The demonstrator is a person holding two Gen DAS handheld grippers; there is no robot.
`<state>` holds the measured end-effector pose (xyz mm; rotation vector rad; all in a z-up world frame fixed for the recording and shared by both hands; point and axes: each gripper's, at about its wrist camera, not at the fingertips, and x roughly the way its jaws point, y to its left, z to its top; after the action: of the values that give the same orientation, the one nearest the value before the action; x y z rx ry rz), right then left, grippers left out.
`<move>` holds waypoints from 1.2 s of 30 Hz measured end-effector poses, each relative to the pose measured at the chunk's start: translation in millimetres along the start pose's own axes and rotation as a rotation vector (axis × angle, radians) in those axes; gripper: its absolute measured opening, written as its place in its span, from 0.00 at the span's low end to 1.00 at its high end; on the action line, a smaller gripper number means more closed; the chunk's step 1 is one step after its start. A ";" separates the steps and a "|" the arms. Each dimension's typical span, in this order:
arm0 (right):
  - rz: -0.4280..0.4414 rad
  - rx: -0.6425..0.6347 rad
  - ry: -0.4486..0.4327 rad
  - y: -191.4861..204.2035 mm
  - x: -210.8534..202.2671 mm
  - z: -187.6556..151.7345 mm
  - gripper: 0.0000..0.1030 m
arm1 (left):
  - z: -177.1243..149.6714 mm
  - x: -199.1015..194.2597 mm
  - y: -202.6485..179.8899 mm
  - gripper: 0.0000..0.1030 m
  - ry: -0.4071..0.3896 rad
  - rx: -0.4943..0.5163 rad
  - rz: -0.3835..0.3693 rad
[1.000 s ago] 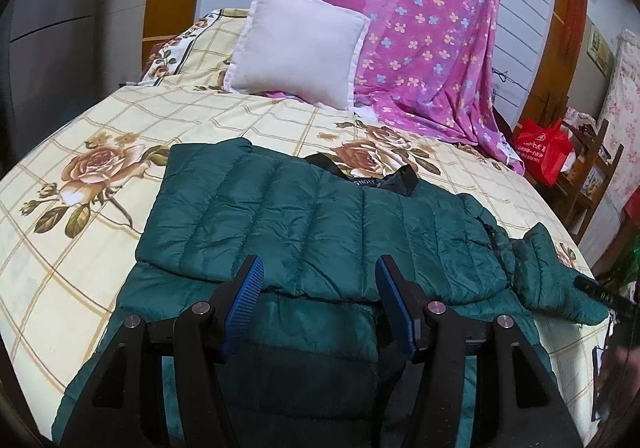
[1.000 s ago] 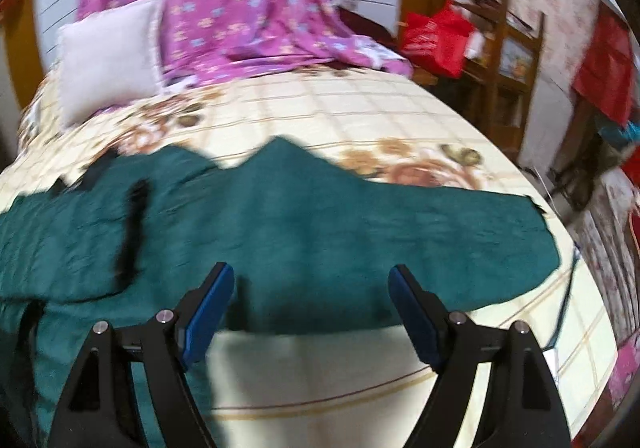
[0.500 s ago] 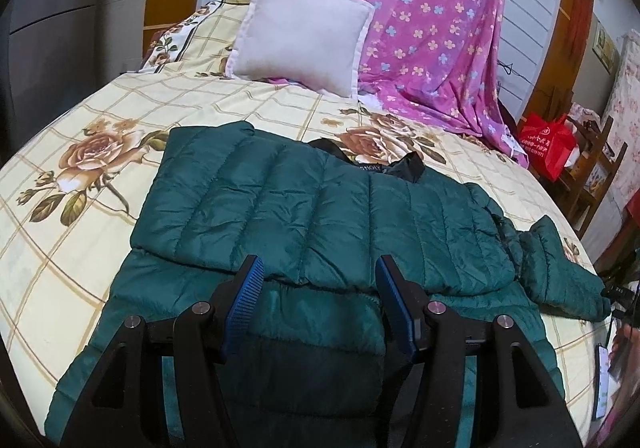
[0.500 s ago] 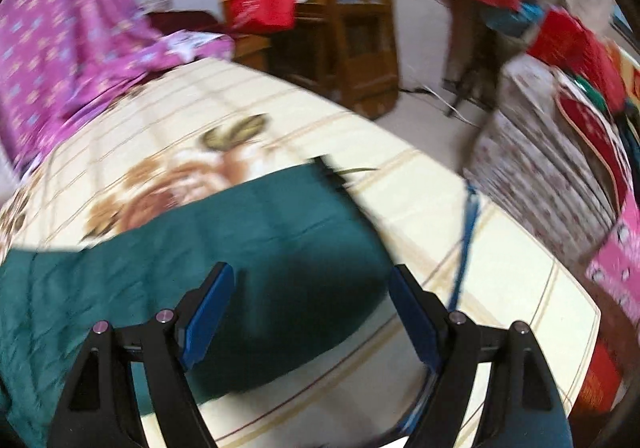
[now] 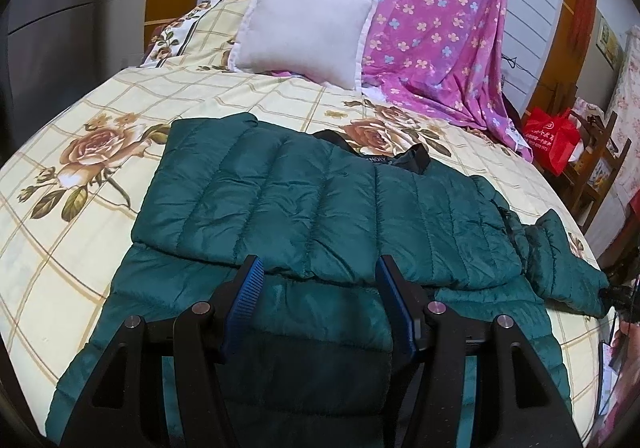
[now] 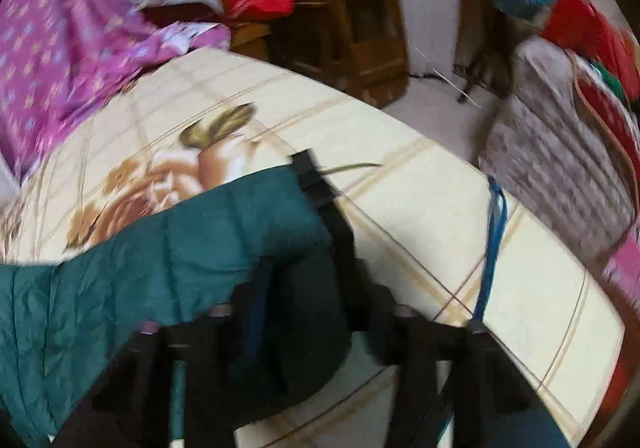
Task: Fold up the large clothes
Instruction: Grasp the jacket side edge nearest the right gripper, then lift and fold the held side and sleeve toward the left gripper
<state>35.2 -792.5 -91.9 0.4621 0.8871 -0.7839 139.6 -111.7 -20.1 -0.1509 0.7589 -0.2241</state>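
Left wrist view. Item: green quilted down jacket [image 5: 320, 216], lying spread across the middle of the bed [image 5: 80, 100], its near hem toward my camera and its collar toward the headboard end. One sleeve is already folded flat across the chest; the other sleeve [image 6: 168, 248] trails toward the bed's right edge, its black cuff [image 6: 316, 184] close to that edge.

Handling, as I judge it: light, puffy, soft, with a slick shell likely to slide and spring back open. I would pinch at the cuff or a stitched seam, where the fabric is thinnest.

Left gripper [image 5: 318, 304]: fingers spread wide, holding nothing, hovering over the lower body of the jacket.

Right gripper [image 6: 308, 312]: badly blurred; it sits at the cuff end of the sleeve, and I cannot tell whether its fingers are spread or pinching the cloth.

Change from half a second ago: the right gripper has dropped onto the sleeve end, where it had been poised above with fingers clearly spread. The left gripper has barely moved.

Surroundings: white pillow [image 5: 304, 24] and purple floral sheet [image 5: 432, 24] at the headboard end.
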 end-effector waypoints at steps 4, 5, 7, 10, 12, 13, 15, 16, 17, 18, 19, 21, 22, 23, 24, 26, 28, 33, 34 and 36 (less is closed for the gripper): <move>0.096 -0.040 -0.063 19.1 -40.4 10.0 0.15 | 2.2 -6.4 2.6 0.39 -0.017 0.001 -0.003; 0.123 -0.059 -0.092 27.1 -55.6 13.0 0.15 | 3.2 -9.5 3.3 0.39 -0.027 0.004 0.000; 0.170 -0.096 -0.133 43.7 -82.3 17.6 0.11 | 5.1 -14.8 5.0 0.39 -0.043 0.008 0.007; 0.265 -0.163 -0.212 77.9 -130.4 23.6 0.10 | 7.8 -21.6 8.8 0.39 -0.057 0.005 0.010; 0.333 -0.214 -0.254 106.4 -163.2 23.3 0.09 | 9.6 -26.2 13.1 0.39 -0.062 -0.005 0.007; 0.372 -0.244 -0.274 123.5 -179.8 21.9 0.07 | 10.3 -27.9 14.6 0.39 -0.064 -0.005 0.009; 0.430 -0.302 -0.301 154.0 -206.5 17.1 0.07 | 12.0 -32.0 18.7 0.39 -0.072 -0.005 0.019; 0.468 -0.347 -0.317 176.5 -223.4 12.5 0.07 | 12.7 -34.2 21.2 0.39 -0.077 -0.006 0.026; 0.499 -0.383 -0.325 194.3 -236.4 7.8 0.07 | 13.2 -36.2 25.0 0.39 -0.084 -0.007 0.033; 0.522 -0.410 -0.327 208.9 -245.9 4.1 0.07 | 13.4 -37.4 26.9 0.39 -0.086 -0.009 0.036; 0.549 -0.449 -0.328 229.9 -256.4 -1.5 0.07 | 13.5 -38.2 31.1 0.39 -0.086 -0.015 0.041; 0.585 -0.517 -0.337 262.7 -270.6 -14.7 0.07 | 13.3 -38.8 36.5 0.39 -0.077 -0.024 0.045; 0.586 -0.548 -0.347 276.8 -276.4 -20.9 0.07 | 13.1 -38.9 39.3 0.39 -0.071 -0.030 0.045; 0.582 -0.562 -0.350 284.5 -279.9 -25.2 0.07 | 12.8 -39.8 42.3 0.39 -0.066 -0.037 0.042; 0.576 -0.568 -0.342 290.6 -281.0 -27.4 0.07 | 12.6 -41.3 44.4 0.39 -0.067 -0.039 0.038; 0.563 -0.560 -0.292 289.8 -271.8 -26.0 0.31 | 12.4 -43.8 45.7 0.39 -0.072 -0.034 0.039; 0.526 -0.534 -0.257 274.9 -254.7 -23.8 0.84 | 12.1 -46.0 48.7 0.39 -0.075 -0.036 0.036; 0.367 -0.513 -0.142 219.9 -188.9 -33.0 0.84 | 11.9 -43.3 54.2 0.39 -0.065 -0.064 0.036; 0.354 -0.510 -0.096 211.7 -173.5 -40.0 0.84 | 11.6 -42.6 54.3 0.39 -0.063 -0.066 0.036; 0.291 -0.511 -0.059 202.3 -148.6 -52.6 0.84 | 10.8 -39.7 52.6 0.39 -0.055 -0.070 0.034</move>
<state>106.1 -568.0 9.9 0.1091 0.9017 -0.2844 126.8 -50.2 2.6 -0.2095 0.7145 -0.1610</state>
